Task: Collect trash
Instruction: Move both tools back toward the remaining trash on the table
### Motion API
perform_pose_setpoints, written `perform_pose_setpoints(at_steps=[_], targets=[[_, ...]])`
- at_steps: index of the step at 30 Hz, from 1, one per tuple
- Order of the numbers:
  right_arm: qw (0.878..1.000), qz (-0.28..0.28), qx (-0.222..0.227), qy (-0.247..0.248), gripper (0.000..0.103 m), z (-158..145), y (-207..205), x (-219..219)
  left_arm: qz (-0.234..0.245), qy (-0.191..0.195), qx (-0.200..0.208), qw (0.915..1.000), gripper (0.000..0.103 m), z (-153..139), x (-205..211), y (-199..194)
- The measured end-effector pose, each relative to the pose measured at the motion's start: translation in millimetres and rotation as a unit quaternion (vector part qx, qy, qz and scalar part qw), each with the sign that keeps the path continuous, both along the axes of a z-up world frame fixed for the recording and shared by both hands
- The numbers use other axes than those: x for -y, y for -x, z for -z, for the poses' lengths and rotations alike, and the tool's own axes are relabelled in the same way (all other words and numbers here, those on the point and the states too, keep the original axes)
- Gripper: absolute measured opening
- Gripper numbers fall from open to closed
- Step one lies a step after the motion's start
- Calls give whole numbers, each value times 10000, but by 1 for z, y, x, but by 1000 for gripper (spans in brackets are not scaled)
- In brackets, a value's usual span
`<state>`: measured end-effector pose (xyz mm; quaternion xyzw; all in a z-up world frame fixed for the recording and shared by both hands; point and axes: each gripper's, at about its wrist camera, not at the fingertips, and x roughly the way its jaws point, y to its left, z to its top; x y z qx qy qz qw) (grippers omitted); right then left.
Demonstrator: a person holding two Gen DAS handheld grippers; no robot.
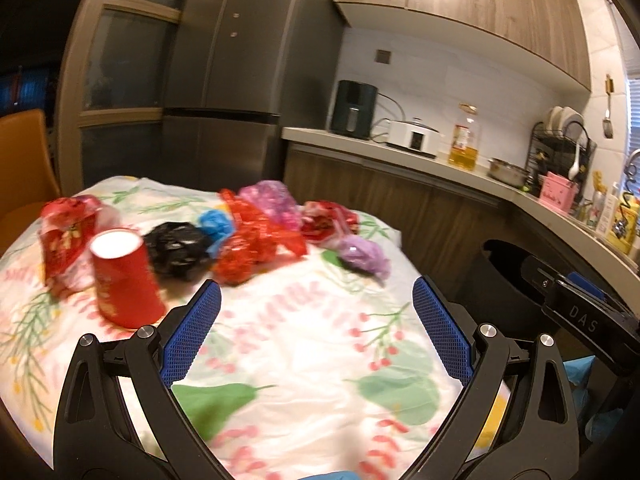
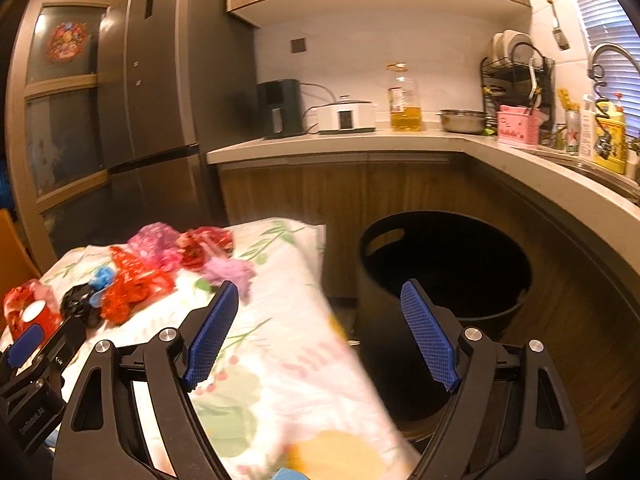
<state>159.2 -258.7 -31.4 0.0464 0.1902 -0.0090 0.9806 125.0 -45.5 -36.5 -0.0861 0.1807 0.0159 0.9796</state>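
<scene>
Several crumpled bags (image 1: 248, 236) and a red cup (image 1: 124, 280) lie on the bench (image 1: 300, 340), black bin (image 2: 444, 276) just beside it. Left gripper (image 1: 316, 332) and right gripper (image 2: 320, 336) both released, empty. Step: approach; next move likely calls for closing on one piece.

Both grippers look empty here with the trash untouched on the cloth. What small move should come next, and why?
Probably ease the left gripper forward toward the red cup: its fingers stand open and empty, the cup is the nearest trash, and the black bin waits open beside the table.
</scene>
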Motion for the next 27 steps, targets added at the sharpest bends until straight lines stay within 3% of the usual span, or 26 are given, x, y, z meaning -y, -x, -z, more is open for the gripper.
perform_pose_setpoints(at_steps=[14, 20, 27], targets=[[9968, -787, -119, 39, 81, 11, -10, -73, -994, -11, -46, 9950, 95, 10, -78, 20], [9932, -1148, -179, 113, 81, 18, -14, -104, -1146, -361, -104, 9927, 95, 19, -104, 11], [9895, -1419, -191, 185, 81, 24, -26, -135, -1052, -399, -219, 9934, 95, 24, -119, -9]])
